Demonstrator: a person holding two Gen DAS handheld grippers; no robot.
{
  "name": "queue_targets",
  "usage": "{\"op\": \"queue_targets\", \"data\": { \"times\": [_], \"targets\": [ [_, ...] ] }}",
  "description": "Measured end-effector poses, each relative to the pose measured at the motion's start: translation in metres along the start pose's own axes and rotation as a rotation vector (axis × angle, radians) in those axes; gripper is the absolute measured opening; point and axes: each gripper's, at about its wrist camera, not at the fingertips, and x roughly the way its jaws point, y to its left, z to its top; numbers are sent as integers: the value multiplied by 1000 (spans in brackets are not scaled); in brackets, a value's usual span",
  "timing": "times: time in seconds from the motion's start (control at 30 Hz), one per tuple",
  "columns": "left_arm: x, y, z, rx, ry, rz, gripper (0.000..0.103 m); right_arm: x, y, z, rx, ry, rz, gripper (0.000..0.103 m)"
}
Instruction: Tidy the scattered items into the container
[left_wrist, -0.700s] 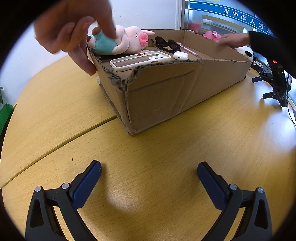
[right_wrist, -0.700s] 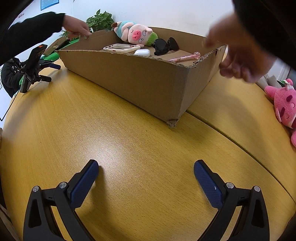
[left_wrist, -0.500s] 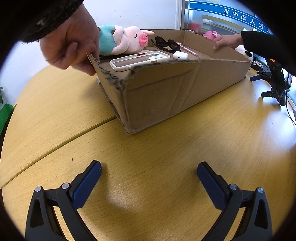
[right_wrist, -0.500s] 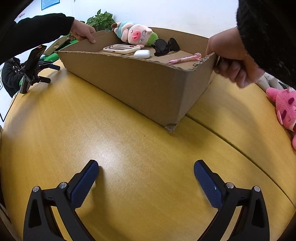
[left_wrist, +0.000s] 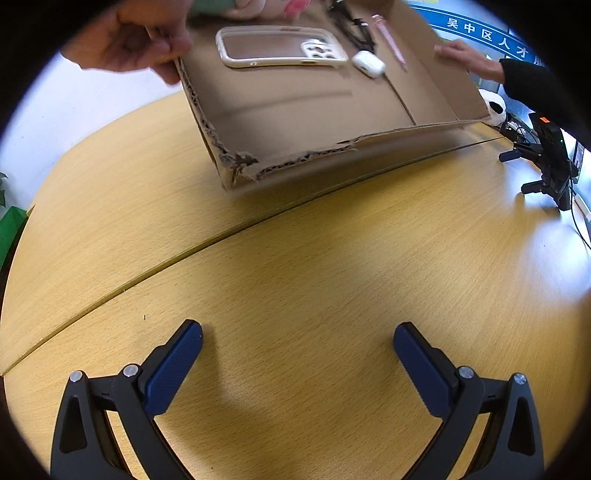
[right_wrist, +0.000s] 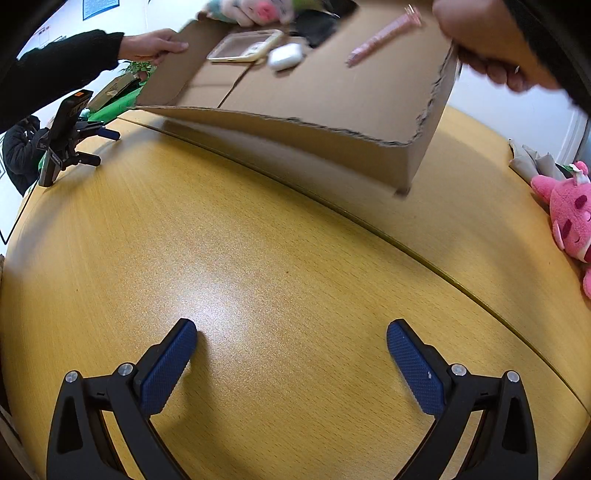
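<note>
Since half a second ago, two hands have tipped the cardboard box (left_wrist: 317, 110) so its open side faces the cameras. Inside it lie a phone case (left_wrist: 277, 48), white earbud case (left_wrist: 368, 63) and pink pen (left_wrist: 389, 40). Near the box, both the left hand-held gripper (left_wrist: 297, 347) and right hand-held gripper (right_wrist: 291, 343) gape wide, empty, above the tabletop (left_wrist: 295, 258).

Corrugated cardboard box (left_wrist: 303, 110) with rough torn edges, glossy wood-grain table (left_wrist: 295, 258), fuzzy pink plush toy (right_wrist: 570, 214)
</note>
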Motion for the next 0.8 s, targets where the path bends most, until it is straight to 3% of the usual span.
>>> {"op": "queue_targets", "data": {
  "times": [0.8],
  "targets": [
    [2, -1, -1, -2, 0, 1, 103, 0, -5, -1, -13, 7, 0, 103]
  ]
}}
